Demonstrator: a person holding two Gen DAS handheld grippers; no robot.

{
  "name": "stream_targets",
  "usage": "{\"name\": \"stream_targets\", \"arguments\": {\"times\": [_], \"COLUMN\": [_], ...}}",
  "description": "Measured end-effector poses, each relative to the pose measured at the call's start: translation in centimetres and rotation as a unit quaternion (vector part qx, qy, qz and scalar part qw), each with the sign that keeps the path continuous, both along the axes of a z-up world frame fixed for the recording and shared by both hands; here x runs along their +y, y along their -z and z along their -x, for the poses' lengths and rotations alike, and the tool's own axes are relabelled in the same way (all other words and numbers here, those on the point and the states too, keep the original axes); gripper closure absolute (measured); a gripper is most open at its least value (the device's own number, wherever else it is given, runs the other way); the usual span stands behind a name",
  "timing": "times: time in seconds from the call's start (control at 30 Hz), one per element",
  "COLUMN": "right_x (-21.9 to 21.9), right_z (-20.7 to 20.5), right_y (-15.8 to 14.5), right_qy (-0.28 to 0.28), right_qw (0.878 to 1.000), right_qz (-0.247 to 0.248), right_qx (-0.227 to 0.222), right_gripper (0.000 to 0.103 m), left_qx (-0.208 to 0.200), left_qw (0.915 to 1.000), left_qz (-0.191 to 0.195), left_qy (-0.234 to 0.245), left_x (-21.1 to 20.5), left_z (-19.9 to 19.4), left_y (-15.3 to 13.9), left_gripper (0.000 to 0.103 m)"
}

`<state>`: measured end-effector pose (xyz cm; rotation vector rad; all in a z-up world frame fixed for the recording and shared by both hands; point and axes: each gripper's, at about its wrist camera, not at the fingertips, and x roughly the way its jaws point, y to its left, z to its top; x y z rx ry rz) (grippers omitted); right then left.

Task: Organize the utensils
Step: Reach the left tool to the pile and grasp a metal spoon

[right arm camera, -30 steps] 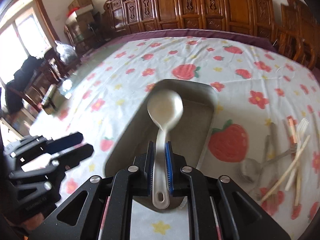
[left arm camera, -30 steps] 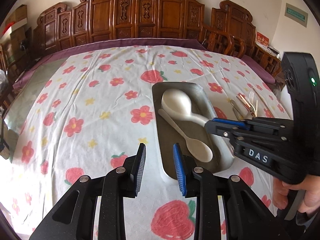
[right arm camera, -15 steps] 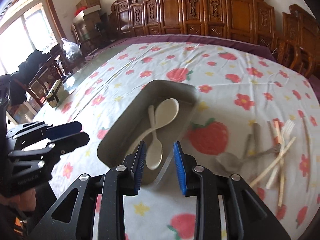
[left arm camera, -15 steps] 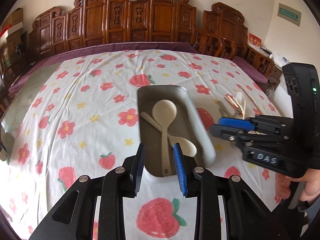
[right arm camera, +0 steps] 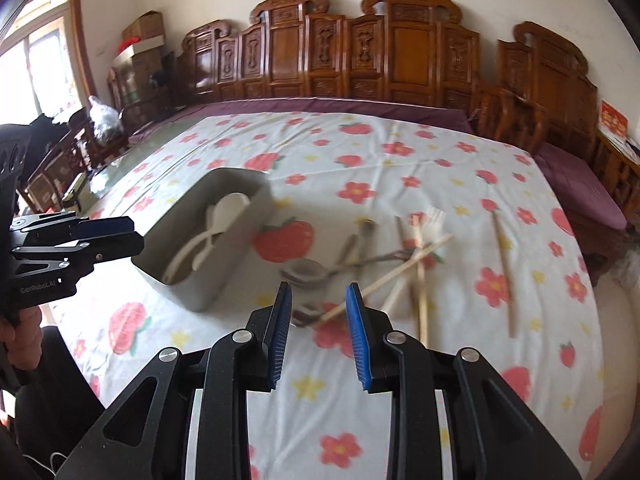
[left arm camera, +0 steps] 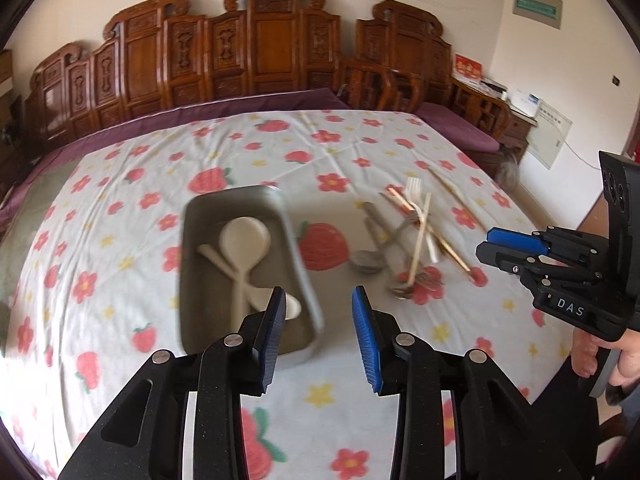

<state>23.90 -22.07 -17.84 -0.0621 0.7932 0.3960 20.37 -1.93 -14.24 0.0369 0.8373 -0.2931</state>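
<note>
A grey tray (left arm camera: 186, 280) (right arm camera: 224, 268) sits on the flowered tablecloth with two white spoons (left arm camera: 245, 238) (right arm camera: 226, 206) lying crossed inside it. To its right lies a loose pile: a metal spoon (left arm camera: 366, 260) (right arm camera: 304, 270), a fork (left arm camera: 414, 194) and several chopsticks (right arm camera: 400, 270). My left gripper (left arm camera: 319, 294) (right arm camera: 136, 232) hovers over the tray's near right corner, jaws opening, nothing between them. My right gripper (right arm camera: 318, 288) (left arm camera: 485, 242) is open and empty, just short of the pile.
One chopstick (right arm camera: 504, 268) lies apart on the right of the cloth. Carved wooden chairs (left arm camera: 272, 52) line the far edge of the table. A person's hand (left arm camera: 600, 356) holds the right gripper at the right edge. Bare cloth lies left of the tray.
The right gripper let go of a white spoon, which now lies in the tray, and swung right to the pile. The left gripper also shifted right.
</note>
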Motion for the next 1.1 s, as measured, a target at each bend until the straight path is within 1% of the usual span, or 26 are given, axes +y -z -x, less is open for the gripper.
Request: {"name": "stream_targets", "arguments": {"times": [0.2, 0.33, 0.4, 0.5, 0.7, 0.8, 0.97, 1.1], "right_x": [-2.9, -4.7, -5.2, -5.9, -6.6, -6.9, -7.0, -7.4], "right_z": [0.0, -0.5, -1.0, -1.4, -1.8, -1.9, -2.0, -2.1], "right_y": [1.0, 2.3, 3.1, 3.9, 5.4, 5.7, 5.7, 5.4], "right_qy": [0.023, 0.039, 0.043, 0.051, 0.053, 0.057, 0.054, 0.057], "right_qw": [1.000, 0.999, 0.999, 0.998, 0.998, 0.997, 0.997, 0.997], "right_qz": [-0.006, -0.016, -0.012, -0.012, 0.000, -0.005, -0.004, -0.014], "right_qx": [0.003, 0.011, 0.020, 0.029, 0.041, 0.046, 0.046, 0.045], "right_gripper": [0.073, 0.073, 0.073, 0.073, 0.073, 0.073, 0.073, 0.073], "left_qx": [0.008, 0.018, 0.023, 0.033, 0.062, 0.079, 0.106, 0.123], "left_qw": [0.9997, 0.9993, 0.9991, 0.9987, 0.9973, 0.9962, 0.9940, 0.9917], "left_qz": [-0.008, -0.018, -0.022, -0.023, -0.029, -0.027, -0.025, -0.033], "left_qy": [0.020, 0.028, 0.029, 0.030, 0.025, 0.022, 0.016, 0.012], "left_x": [-3.1, -4.4, -5.0, -5.8, -7.3, -8.0, -9.1, -9.7], "left_z": [-0.2, -0.6, -1.1, -2.4, -5.5, -7.1, -9.7, -11.4], "left_y": [0.9, 1.7, 2.2, 2.9, 4.5, 5.4, 6.5, 7.2], "left_gripper": [0.068, 0.068, 0.067, 0.064, 0.064, 0.064, 0.064, 0.064]}}
